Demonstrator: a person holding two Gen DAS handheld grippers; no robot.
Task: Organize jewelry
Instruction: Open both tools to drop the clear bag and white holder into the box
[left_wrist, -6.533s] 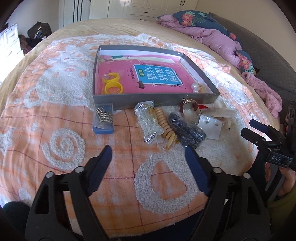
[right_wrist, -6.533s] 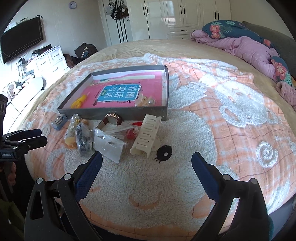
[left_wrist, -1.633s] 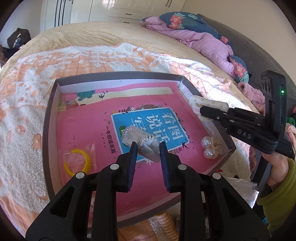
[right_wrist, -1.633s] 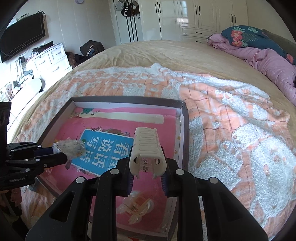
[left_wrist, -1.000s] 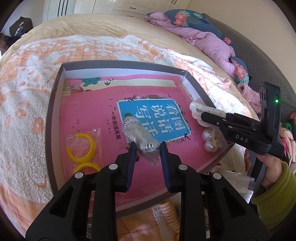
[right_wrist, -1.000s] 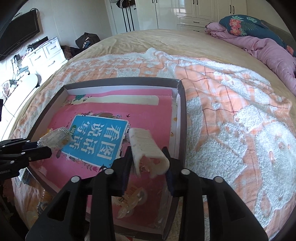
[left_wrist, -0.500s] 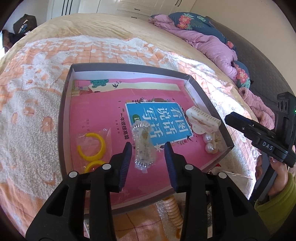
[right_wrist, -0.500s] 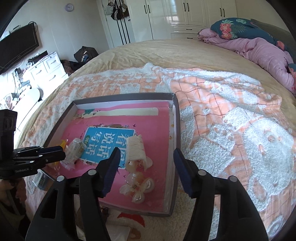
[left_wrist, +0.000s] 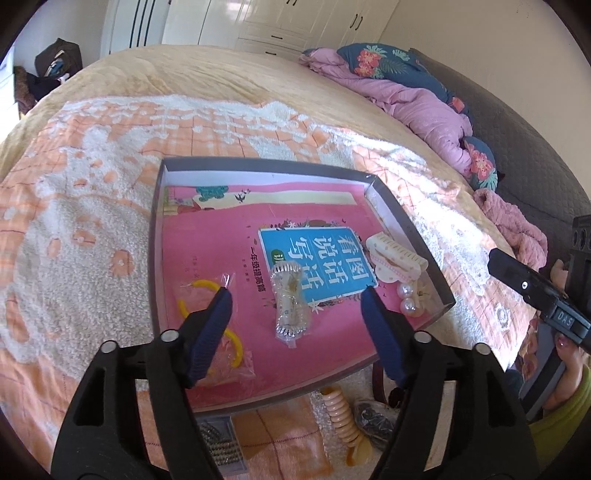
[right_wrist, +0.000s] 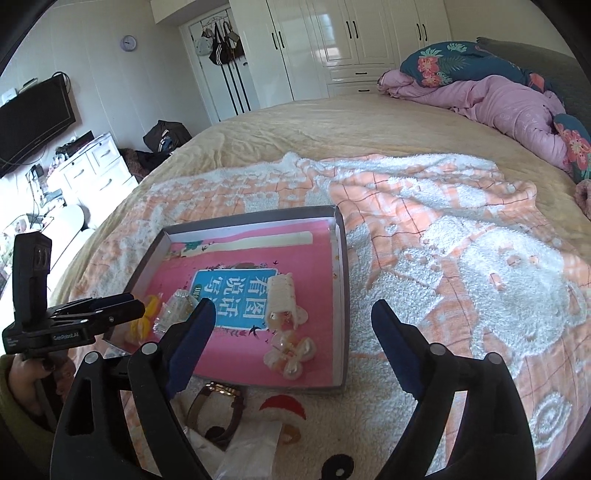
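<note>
Bright daylight floods the bed — glare whitens the wardrobe doors; fisheye bending curves every edge, corners vignette black, focus stays sharp.

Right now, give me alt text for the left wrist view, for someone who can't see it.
The open left hand-held gripper hovers over a grey tray on a bed, above a small clear packet. The tray also holds yellow rings, a cream hair clip and pearls.

One tray, two yellow rings, two pearls.
</note>
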